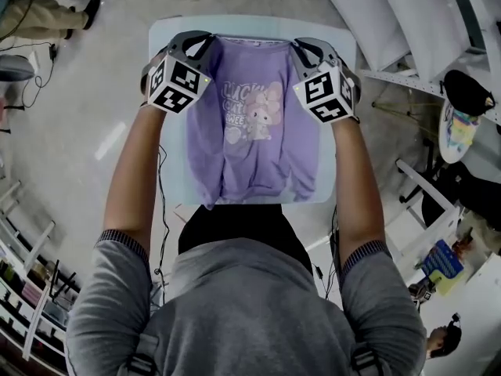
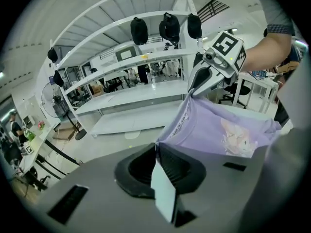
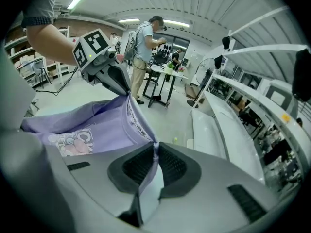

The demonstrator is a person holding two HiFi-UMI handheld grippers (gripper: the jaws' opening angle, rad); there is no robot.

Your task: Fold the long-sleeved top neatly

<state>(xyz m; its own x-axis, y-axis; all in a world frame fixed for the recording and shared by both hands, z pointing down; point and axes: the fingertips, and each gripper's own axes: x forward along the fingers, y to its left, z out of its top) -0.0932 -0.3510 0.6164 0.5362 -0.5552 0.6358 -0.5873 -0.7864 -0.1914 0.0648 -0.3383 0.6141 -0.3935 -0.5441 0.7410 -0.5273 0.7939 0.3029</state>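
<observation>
Overhead, the white table (image 1: 171, 131) lies beneath the lilac printed long-sleeved top (image 1: 254, 131), stretched between the left gripper (image 1: 207, 42) and right gripper (image 1: 300, 47), each clenched on a shoulder edge: the laying-out step, seemingly early, next calling for level, wrinkle-free lowering.

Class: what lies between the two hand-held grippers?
The lilac long-sleeved top with a cartoon print: its upper edge runs from the left hand-held gripper to the right hand-held gripper, in the head view.
</observation>
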